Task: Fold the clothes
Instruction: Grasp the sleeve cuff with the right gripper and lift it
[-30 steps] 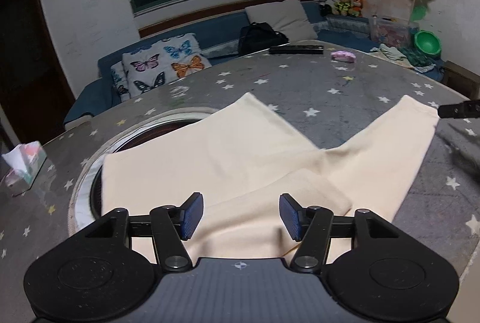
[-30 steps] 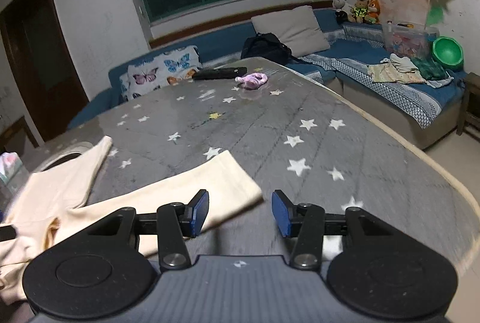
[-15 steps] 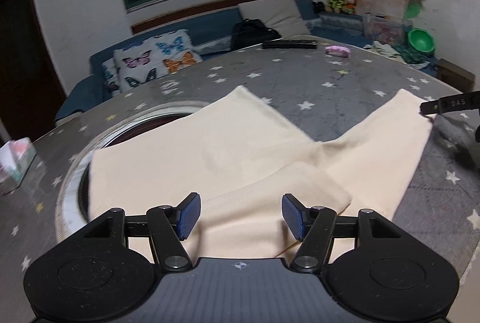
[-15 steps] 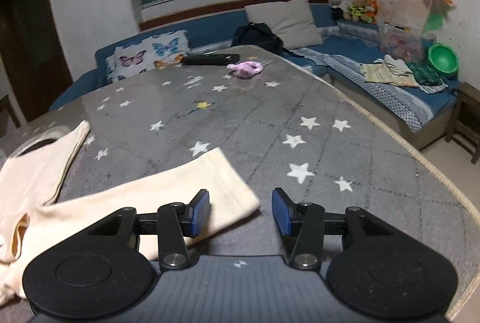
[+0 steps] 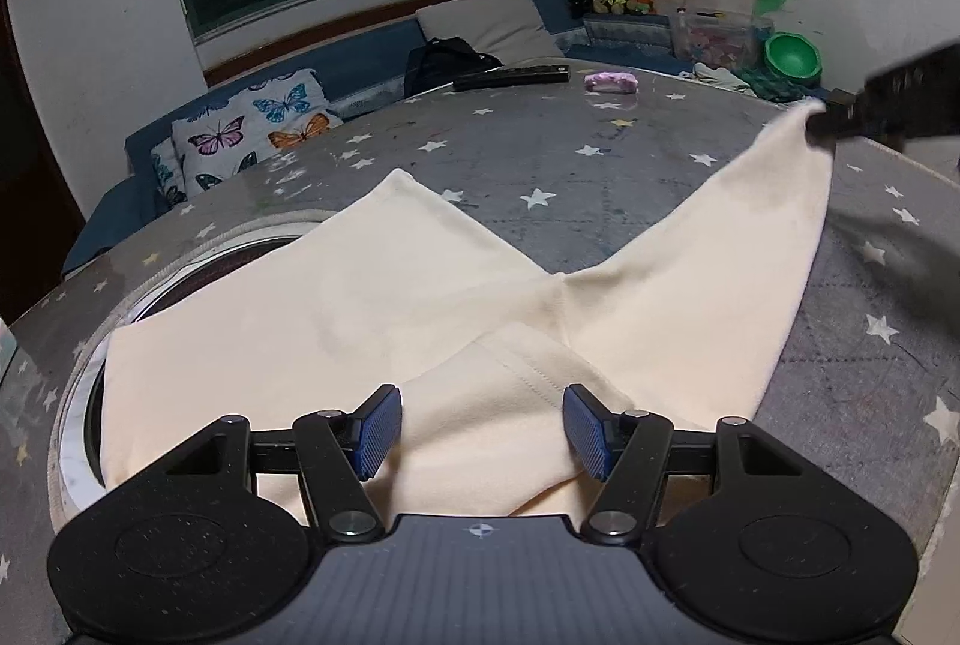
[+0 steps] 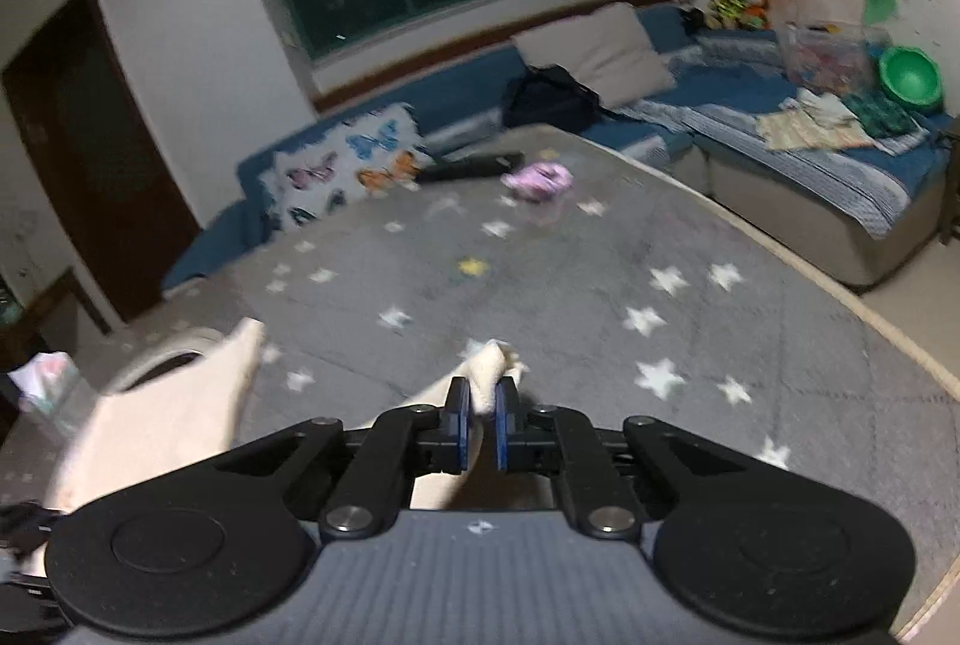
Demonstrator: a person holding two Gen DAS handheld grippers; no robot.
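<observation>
While the cream garment lies spread across the grey star-print table cover, the right gripper has its blue pads pinched together on the corner of one leg or sleeve end, a small tuft of cloth poking out above the fingers. From the left wrist view the same gripper appears at the right edge, dark and blurred, with the cloth's far corner drawn up to it and the fabric running taut from there back toward the middle of the garment. Left gripper hovers low over the near folded edge of the garment, its fingers set wide apart, blue pads on either side of a folded-over flap with a stitched hem; contact with the cloth cannot be judged. The garment's left portion overlaps a round inset ring in the table. Farther back on the cover: a black remote and a small pink object, well apart from the garment. A butterfly-print cushion sits on the blue sofa behind. Right wrist view is motion-blurred.
</observation>
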